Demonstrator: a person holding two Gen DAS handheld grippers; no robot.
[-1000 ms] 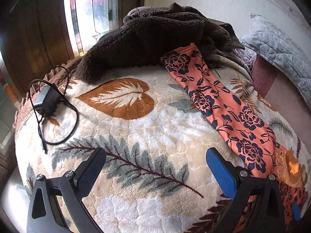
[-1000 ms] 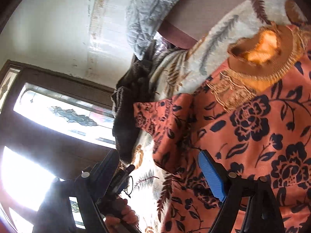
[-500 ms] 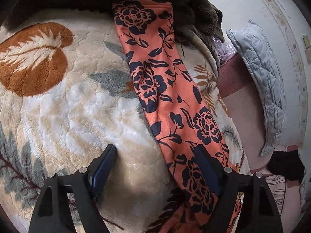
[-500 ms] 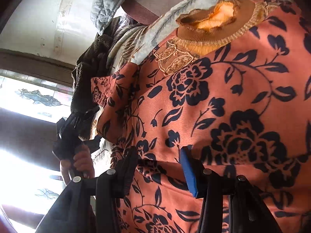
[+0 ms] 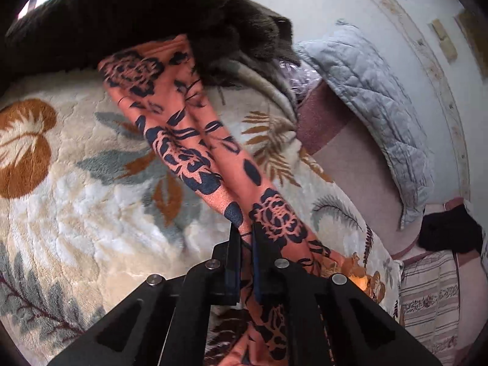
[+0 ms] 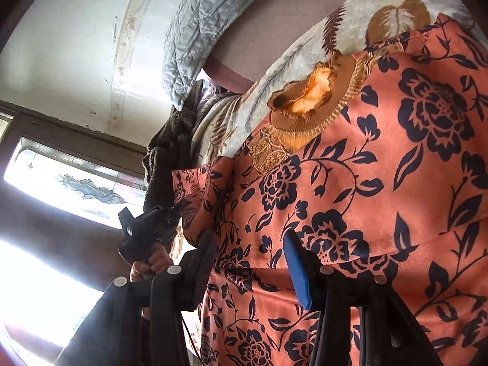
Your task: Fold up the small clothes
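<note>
Window glare, fisheye-bent edges, slight motion blur.

Sleeve: the sleeve lies stretched across the blanket, its far end against the fleece pile.
Pillow: the pillow lies right of the blanket, along the wall.
Collar: the collar lies on the blanket, beyond the right gripper.

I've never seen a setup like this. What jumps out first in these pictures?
The orange top with dark blue roses grabs the eye: it lies spread over a cream leaf-patterned blanket, and its long sleeve is pinched by the left hand-held gripper. The right hand-held gripper hangs open over the top's body. Behind the sleeve's far end sits a dark brown fuzzy heap.
</note>
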